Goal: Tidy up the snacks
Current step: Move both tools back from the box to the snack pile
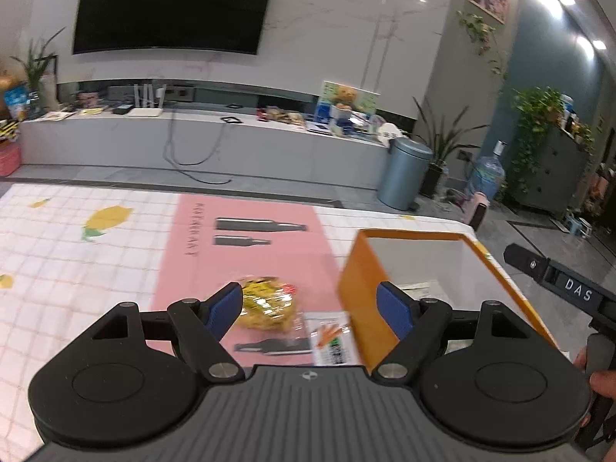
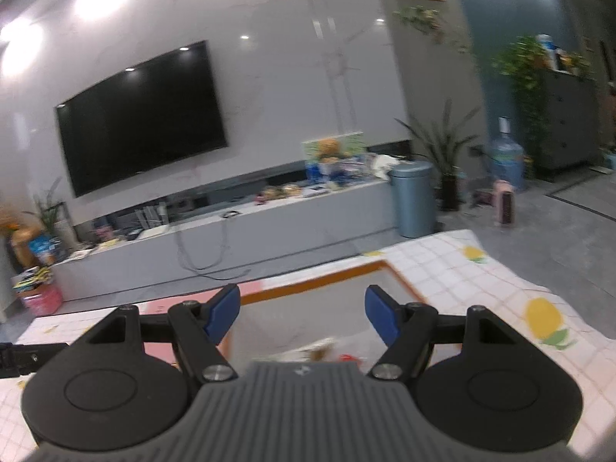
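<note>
In the left wrist view a yellow foil snack bag (image 1: 267, 302) lies on the pink mat (image 1: 246, 254), just ahead of my open left gripper (image 1: 310, 306), near its left finger. A flat snack packet with a carrot picture (image 1: 333, 340) lies beside it, against the orange box (image 1: 356, 296). The box is open with a white inside and holds a packet (image 1: 415, 289). My right gripper (image 2: 302, 313) is open and empty above the orange box (image 2: 327, 278); blurred packets (image 2: 319, 350) lie inside the box below it.
The table has a white checked cloth with lemon prints (image 1: 77, 254). Its far edge faces a TV bench (image 1: 200, 134), a blue bin (image 1: 404, 173) and a water jug (image 1: 487, 173). The right gripper's body (image 1: 562, 288) shows at the right in the left wrist view.
</note>
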### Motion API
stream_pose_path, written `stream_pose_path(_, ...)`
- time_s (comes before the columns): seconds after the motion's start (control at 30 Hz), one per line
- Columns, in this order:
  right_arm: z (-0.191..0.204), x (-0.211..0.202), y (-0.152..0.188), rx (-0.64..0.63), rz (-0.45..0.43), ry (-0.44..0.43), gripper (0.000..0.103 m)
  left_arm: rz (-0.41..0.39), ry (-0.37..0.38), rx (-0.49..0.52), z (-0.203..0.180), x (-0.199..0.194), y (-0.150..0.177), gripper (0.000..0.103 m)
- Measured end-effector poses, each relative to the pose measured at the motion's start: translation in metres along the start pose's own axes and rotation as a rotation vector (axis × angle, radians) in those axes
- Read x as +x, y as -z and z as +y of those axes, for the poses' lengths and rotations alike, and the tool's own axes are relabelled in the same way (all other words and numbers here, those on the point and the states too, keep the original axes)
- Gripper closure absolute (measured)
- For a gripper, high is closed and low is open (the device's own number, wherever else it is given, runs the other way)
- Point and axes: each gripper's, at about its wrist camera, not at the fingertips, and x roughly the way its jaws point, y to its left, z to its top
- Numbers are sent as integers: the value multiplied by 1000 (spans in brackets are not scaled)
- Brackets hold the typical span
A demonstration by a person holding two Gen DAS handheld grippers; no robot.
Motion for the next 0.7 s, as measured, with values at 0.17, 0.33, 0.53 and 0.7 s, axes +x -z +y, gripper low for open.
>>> stream_pose_path(0.17,33,-2,9,-26,-15,-131,34,4,-36,-36,26,-10,12,10)
stream_pose_path(0.33,62,-5,20,-55,-37,-217,36,26,-63,-82,52,-12,24,10)
stream_pose_path(0.53,92,2,36,-135,-2,-272,46,36,-108,-107,74,-9,36,10)
stream_pose_path(0.7,109,10,53,-201,41,-284,52,54,-134,-118,87,-4,42,10)
